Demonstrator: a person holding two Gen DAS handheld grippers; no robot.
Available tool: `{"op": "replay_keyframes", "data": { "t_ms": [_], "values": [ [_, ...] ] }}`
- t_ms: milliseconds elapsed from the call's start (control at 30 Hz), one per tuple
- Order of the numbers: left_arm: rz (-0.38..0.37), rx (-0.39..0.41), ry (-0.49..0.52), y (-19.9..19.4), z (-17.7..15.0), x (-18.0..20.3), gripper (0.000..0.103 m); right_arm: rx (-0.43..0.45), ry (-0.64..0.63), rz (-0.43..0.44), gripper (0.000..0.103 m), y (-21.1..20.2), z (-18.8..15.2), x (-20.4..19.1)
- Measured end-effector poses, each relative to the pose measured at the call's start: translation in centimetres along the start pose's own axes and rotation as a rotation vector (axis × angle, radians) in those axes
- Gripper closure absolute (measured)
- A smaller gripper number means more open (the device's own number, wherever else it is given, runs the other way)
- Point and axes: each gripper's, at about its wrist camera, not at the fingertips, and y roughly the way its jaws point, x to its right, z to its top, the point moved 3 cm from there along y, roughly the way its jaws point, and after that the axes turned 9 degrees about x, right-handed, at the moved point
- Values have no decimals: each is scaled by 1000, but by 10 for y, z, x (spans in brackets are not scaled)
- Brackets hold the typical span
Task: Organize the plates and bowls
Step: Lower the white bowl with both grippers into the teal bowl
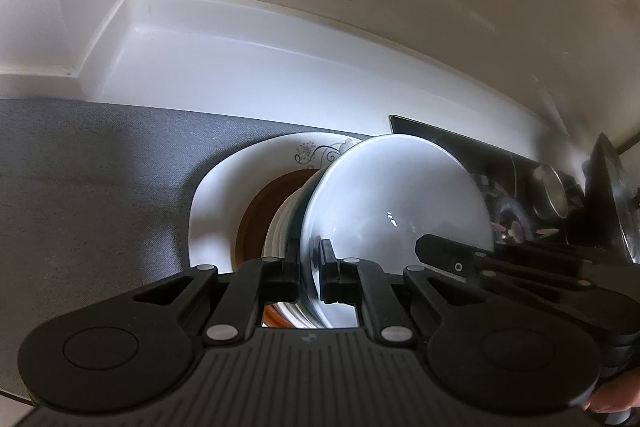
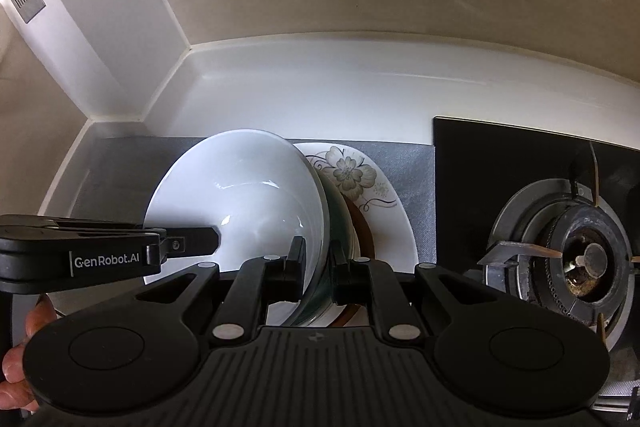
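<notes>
A large white bowl [image 1: 396, 195] [image 2: 248, 187] is held over a stack of dishes on a flowered white plate [image 1: 224, 195] [image 2: 360, 179]. A brown plate [image 1: 260, 211] [image 2: 364, 231] and smaller ribbed bowls [image 1: 280, 231] lie in the stack under it. My left gripper [image 1: 310, 263] is shut on the white bowl's left rim. My right gripper [image 2: 320, 259] is shut on its right rim. Each gripper shows in the other's view, the right one [image 1: 448, 251] and the left one [image 2: 192, 243].
The dishes sit on a grey mat [image 1: 100, 167] [image 2: 416, 171] on a white counter [image 1: 240, 67] in a wall corner. A black gas hob with a burner [image 2: 584, 259] [image 1: 516, 219] lies just right of the mat.
</notes>
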Motion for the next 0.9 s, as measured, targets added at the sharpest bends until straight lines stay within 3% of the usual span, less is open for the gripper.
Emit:
{"op": "replay_keyframes", "data": {
  "t_ms": [600, 900],
  "values": [
    [-20, -5, -5, -2, 0, -3, 95, 4, -109, -40, 77, -2, -1, -17],
    [-29, -9, -4, -3, 1, -4, 95, 3, -167, -54, 77, -5, -2, -24]
  ]
}}
